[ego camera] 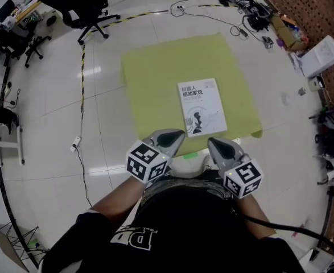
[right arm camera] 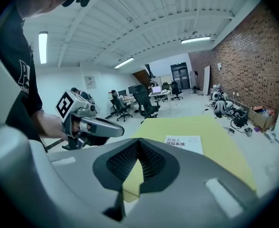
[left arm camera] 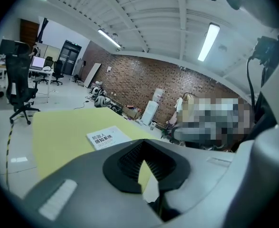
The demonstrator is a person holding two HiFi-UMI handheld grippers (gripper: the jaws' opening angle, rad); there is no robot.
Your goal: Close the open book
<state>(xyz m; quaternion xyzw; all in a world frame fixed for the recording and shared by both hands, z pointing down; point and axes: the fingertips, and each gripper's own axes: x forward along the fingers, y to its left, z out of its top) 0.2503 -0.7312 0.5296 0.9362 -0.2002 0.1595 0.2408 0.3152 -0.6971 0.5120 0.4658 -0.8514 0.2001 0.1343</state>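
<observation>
You're standing in an open-plan office-lab: swivel chairs (ego camera: 81,7), desks with monitors (right arm camera: 156,90), a brick wall (right arm camera: 253,56), cables (ego camera: 255,16) strewn over tiled floor (ego camera: 47,95).

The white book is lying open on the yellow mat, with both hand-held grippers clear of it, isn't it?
Not open: the head view shows the book closed, cover up. The rest stands: it lies on the yellow mat, and the left hand-held gripper and right hand-held gripper are both clear of it.
</observation>
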